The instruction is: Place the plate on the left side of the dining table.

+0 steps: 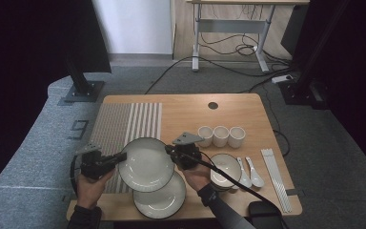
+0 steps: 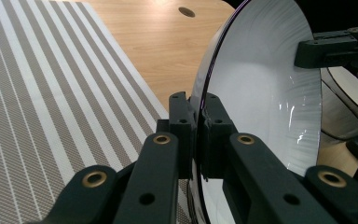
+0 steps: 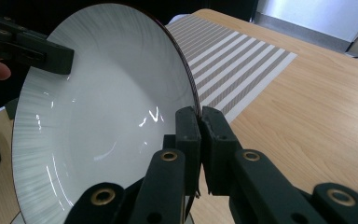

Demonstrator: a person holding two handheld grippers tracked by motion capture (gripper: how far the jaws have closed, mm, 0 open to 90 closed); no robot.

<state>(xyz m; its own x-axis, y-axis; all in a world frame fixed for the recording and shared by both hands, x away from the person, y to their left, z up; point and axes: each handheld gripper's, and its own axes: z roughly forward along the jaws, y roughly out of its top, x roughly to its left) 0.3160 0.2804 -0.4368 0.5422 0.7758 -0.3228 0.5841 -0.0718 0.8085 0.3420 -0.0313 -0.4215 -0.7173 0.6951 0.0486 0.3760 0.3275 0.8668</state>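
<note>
1. Black jaws of the left gripper fill the foreground of the left gripper view, clenched on the dark rim of the upper plate, one jaw on each face of the edge.
2. Opposite it, the right gripper pinches the same rim just as tightly, so the upper plate hangs between the two, lifted and tilted above the lower plate that rests on the table.
3. Relative to the lower plate, the lifted one sits up and slightly toward the striped placemat, overlapping that mat's near edge in the high view.
4. Handling judgement: the plate looks like glazed ceramic, so stiff, fairly heavy for its thin edge, slick under hard pads, and quick to chip or shatter if dropped or knocked on the plate beneath.
5. Best hold is what is shown: two grips on opposite sides of the rim, kept level with each other so the plate cannot swing or slide out.
6. Materials: the plate is round and shallow, glossy white with fine brushed streaks toward a thin dark rim; the placemat is woven, matte, in grey and white stripes; the table is smooth pale wood grain.
7. Beyond the lower plate, toward the right gripper's side, stand a stack of bowls, two white spoons and three white cups.
</note>
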